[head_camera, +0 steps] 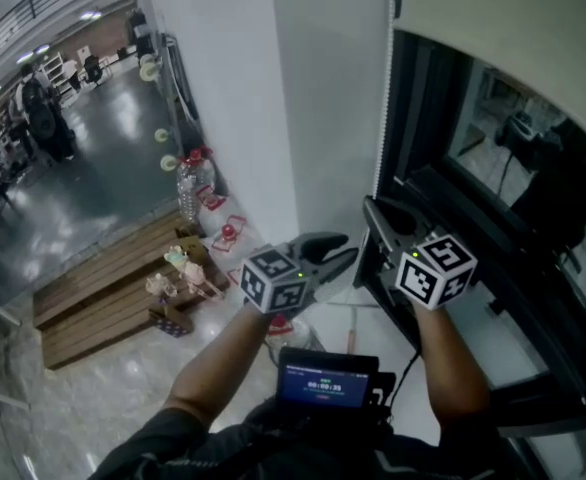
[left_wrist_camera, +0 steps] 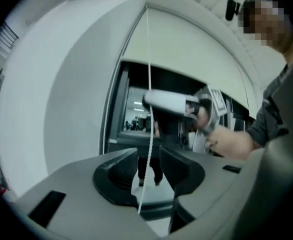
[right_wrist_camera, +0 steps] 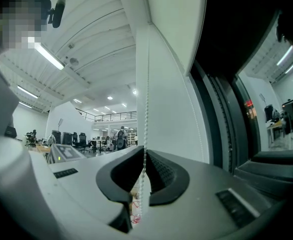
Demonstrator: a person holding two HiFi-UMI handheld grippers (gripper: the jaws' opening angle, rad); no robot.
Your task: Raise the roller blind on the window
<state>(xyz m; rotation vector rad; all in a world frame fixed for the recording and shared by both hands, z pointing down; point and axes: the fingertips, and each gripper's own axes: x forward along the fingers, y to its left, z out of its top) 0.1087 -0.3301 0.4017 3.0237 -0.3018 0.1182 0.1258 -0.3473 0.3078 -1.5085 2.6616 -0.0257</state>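
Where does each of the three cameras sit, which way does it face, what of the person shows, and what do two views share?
Head view: on the head, steeply down beside the window; both forearms, left gripper, right gripper.
Left gripper view: along the left gripper's open jaws at the bead cord; right hand shows.
Right gripper view: along jaws shut on the bead cord; person at left edge.
Shared: both gripper views show bead cord and roller blind.
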